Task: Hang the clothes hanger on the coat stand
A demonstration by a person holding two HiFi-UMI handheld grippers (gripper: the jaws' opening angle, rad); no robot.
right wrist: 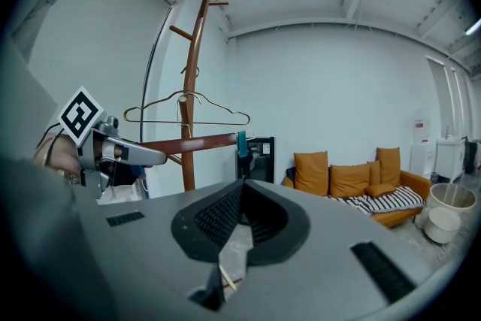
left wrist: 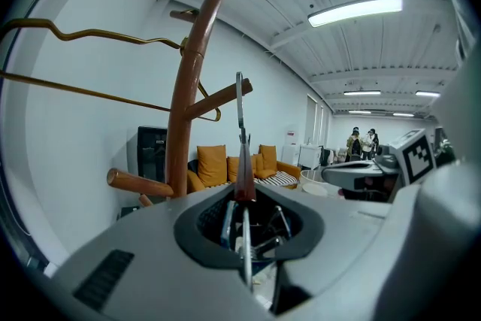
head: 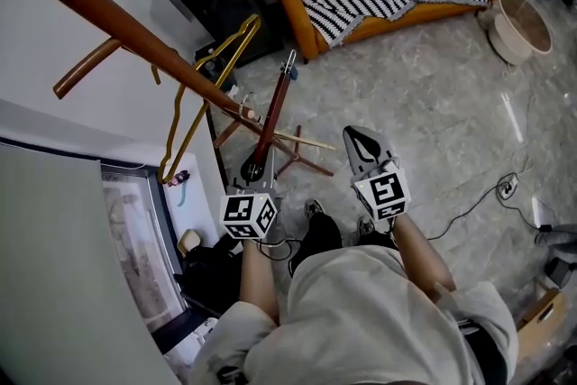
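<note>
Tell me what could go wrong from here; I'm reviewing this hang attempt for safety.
The left gripper clamps the brown hanger near one end, so the long bar could swivel or slip in the jaws. Swinging it toward the coat stand might also knock off the gold wire hanger already hanging there.

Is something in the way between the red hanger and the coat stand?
Nothing visible blocks it. The red hanger, held in the fingers of the left gripper, has only open air between it and the coat stand. A gold wire hanger hangs on the stand, off to the far side.
</note>
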